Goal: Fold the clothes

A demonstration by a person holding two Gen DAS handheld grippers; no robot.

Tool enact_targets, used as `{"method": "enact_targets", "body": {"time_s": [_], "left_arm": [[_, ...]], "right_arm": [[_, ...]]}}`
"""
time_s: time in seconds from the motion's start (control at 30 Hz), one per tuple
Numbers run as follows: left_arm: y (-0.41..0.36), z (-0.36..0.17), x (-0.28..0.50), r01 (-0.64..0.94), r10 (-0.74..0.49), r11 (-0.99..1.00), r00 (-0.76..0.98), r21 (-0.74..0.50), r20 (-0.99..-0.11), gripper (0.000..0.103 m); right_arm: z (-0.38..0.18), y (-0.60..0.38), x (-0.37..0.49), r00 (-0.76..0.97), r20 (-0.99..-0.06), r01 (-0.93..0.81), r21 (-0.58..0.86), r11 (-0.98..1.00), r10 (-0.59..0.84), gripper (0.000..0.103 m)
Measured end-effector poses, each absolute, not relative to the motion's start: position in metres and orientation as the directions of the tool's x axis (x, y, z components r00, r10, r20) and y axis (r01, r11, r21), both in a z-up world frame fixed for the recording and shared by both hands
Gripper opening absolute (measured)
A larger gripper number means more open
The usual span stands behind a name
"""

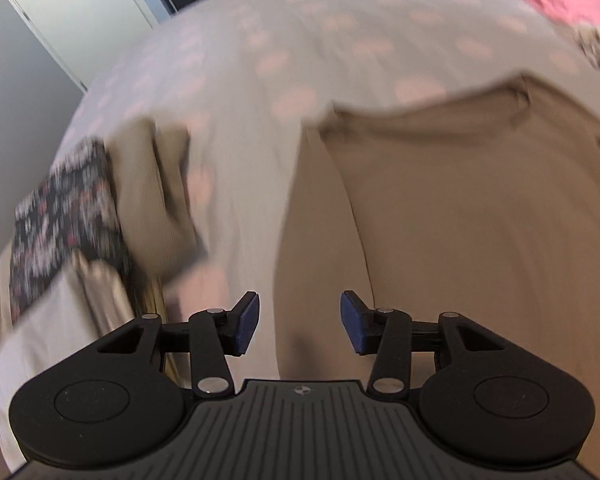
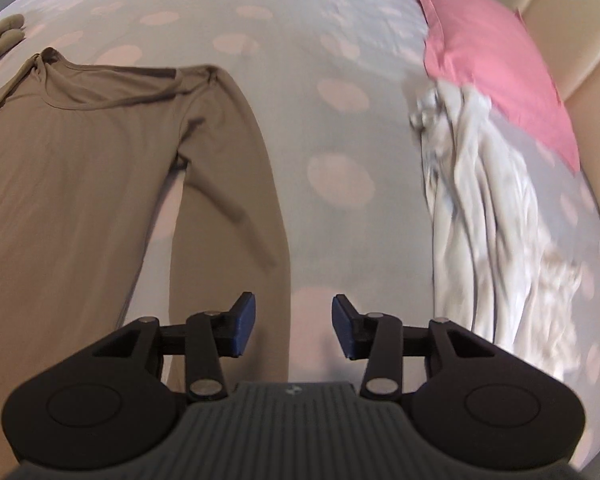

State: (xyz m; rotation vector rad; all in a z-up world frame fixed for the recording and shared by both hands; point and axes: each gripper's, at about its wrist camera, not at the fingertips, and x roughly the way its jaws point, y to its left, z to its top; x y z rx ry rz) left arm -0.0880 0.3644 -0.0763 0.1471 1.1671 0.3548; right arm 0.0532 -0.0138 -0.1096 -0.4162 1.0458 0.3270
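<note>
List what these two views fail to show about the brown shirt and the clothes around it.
- Brown shirt: hem and cuffs hidden in both views, cut off by the frame edge and each gripper's body.
- Folded pile: left wrist view, motion blur; the number of pieces is unclear.
- Pale crumpled clothes: right wrist view, blurred; the kind of garment is unreadable.
- Left gripper and right gripper: open, holding nothing; contact with the bed unclear.

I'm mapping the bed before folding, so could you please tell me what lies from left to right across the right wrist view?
Brown long-sleeved top → its sleeve → bare dotted bedspread → crumpled pale clothes → pink pillow.
</note>
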Motion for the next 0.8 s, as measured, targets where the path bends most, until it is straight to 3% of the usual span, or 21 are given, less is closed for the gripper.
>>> {"method": "enact_targets", "body": {"time_s": [0.4, 0.43, 0.47, 0.63, 0.8], "left_arm": [[0.381, -0.119, -0.159, -0.372, 0.275, 0.909, 0.198, 0.188, -0.941, 0.043], [0.382, -0.120, -0.161, -0.383, 0.262, 0.907, 0.198, 0.172, -0.944, 0.043], [0.381, -0.120, -0.162, -0.387, 0.259, 0.907, 0.199, 0.167, -0.945, 0.043], [0.375, -0.115, -0.165, -0.381, 0.269, 0.909, 0.224, 0.170, -0.937, 0.043], [0.372, -0.115, -0.164, -0.386, 0.267, 0.908, 0.227, 0.165, -0.936, 0.043]], "right_arm": [[-0.163, -0.064, 0.029, 0.244, -0.964, -0.320, 0.021, 0.947, 0.103, 0.042], [-0.163, -0.060, 0.026, 0.251, -0.962, -0.336, 0.015, 0.942, 0.105, 0.032], [-0.161, -0.055, 0.023, 0.265, -0.959, -0.360, 0.003, 0.933, 0.105, 0.004], [-0.137, -0.045, 0.025, 0.362, -0.929, -0.352, -0.065, 0.934, 0.072, 0.001], [-0.094, -0.066, 0.049, 0.462, -0.886, -0.232, -0.078, 0.969, 0.039, 0.001]]}}
